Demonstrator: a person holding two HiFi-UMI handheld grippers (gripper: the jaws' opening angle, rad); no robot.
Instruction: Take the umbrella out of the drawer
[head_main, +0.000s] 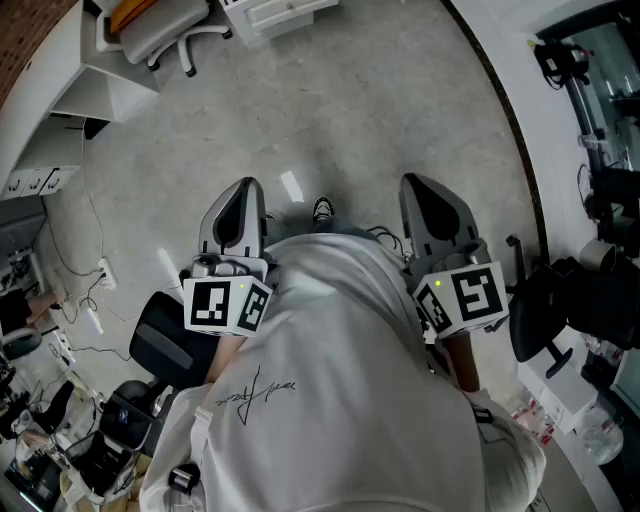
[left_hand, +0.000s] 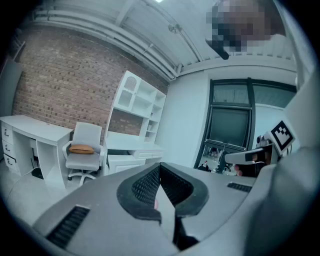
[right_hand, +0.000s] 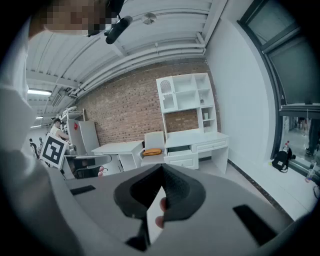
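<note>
No umbrella shows in any view. A white desk with drawers (right_hand: 197, 148) stands far off against the brick wall, with a low drawer unit (right_hand: 182, 160) under it; the same desk (head_main: 280, 15) shows at the head view's top edge. My left gripper (head_main: 245, 190) and right gripper (head_main: 425, 185) are held side by side in front of the person's body, over bare floor. In the left gripper view the left gripper (left_hand: 160, 167) has its jaws together with nothing between them. The right gripper (right_hand: 162, 167) is likewise shut and empty.
A white chair (right_hand: 151, 142) with an orange cushion (right_hand: 152, 151) stands beside the desk, under a white shelf unit (right_hand: 185, 95). A second white desk (left_hand: 30, 131) is at the left. Black office chairs (head_main: 165, 345) (head_main: 540, 310) flank the person. Cables (head_main: 90, 290) trail on the floor.
</note>
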